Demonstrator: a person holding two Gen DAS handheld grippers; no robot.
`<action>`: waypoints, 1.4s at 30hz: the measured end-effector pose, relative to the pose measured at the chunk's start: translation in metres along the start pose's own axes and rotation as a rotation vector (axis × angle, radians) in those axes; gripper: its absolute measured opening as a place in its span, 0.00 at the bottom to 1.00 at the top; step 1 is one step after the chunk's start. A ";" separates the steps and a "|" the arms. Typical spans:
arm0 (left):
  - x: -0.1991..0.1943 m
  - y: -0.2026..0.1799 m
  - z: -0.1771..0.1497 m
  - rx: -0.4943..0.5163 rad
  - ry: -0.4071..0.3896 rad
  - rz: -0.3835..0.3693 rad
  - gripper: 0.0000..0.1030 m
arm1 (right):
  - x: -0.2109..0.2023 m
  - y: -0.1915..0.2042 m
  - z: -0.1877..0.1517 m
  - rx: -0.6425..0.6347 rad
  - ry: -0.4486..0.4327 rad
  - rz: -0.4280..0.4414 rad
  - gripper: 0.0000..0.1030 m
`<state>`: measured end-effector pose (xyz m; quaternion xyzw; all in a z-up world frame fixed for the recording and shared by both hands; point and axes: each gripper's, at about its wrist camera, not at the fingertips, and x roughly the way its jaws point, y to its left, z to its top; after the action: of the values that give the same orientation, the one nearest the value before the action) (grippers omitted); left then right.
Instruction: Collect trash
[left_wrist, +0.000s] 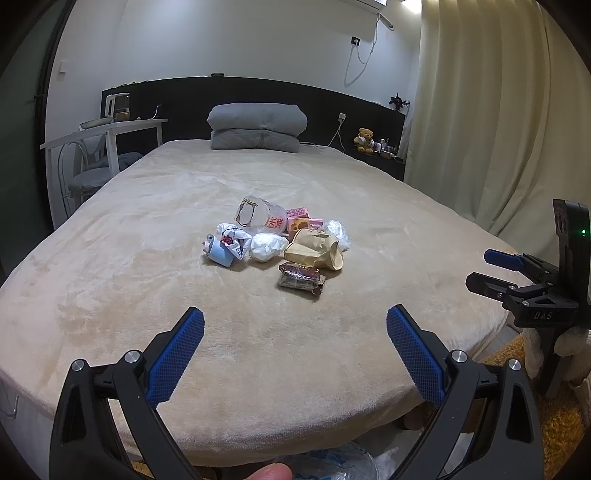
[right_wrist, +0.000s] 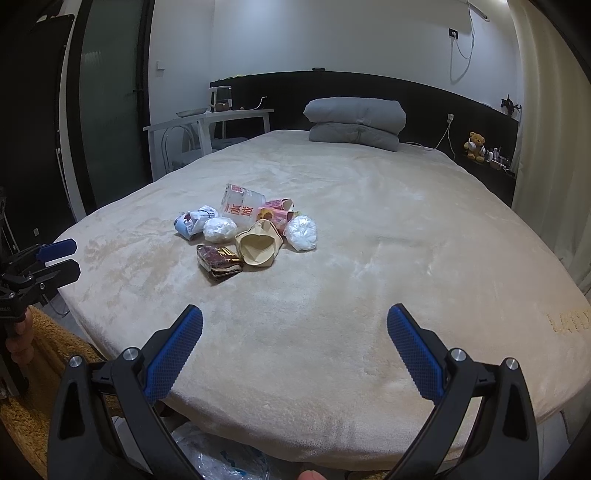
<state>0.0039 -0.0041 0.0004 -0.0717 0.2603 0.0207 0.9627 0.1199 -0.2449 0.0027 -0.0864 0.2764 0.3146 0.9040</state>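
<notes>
Left wrist view first: trash heaped mid-bed, both grippers empty

Left wrist view: the left gripper (left_wrist: 295, 325) hangs over the near edge of the bed (left_wrist: 147, 206), jaws spread wide with nothing between them. The trash pile (left_wrist: 277, 243) lies well ahead in the middle of the beige blanket: a clear plastic cup (left_wrist: 260, 218), a crumpled paper bag (left_wrist: 314, 251), a dark snack wrapper (left_wrist: 301, 280) nearest, white tissue wads and pink cartons packed close together. The right gripper (left_wrist: 484, 269) shows at the right edge, its fingers close together from this angle. A clear plastic bag (left_wrist: 332, 465) lies on the floor below the bed edge.

Right wrist view: the right gripper (right_wrist: 295, 325) is released and empty, jaws spread; the pile (right_wrist: 247, 229) sits ahead and to the left. The left gripper (right_wrist: 62, 258) appears at the left edge.

Risks, as I judge them: the pieces touch, so closing on one may drag or scatter its neighbours; the thin cup may crush or slip; the jaws could pinch the plush blanket with the flat wrapper.
</notes>
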 end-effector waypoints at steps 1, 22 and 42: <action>0.000 -0.001 0.000 0.001 0.000 -0.001 0.94 | 0.000 0.000 0.000 0.000 0.000 -0.001 0.96; 0.001 -0.004 -0.001 0.008 0.002 -0.005 0.94 | 0.003 0.003 0.001 -0.013 0.013 -0.005 0.96; 0.001 -0.004 0.000 0.014 0.006 -0.012 0.94 | 0.005 0.004 0.000 -0.016 0.021 -0.011 0.96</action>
<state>0.0053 -0.0079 0.0001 -0.0664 0.2627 0.0132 0.9625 0.1212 -0.2392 0.0000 -0.0984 0.2831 0.3108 0.9020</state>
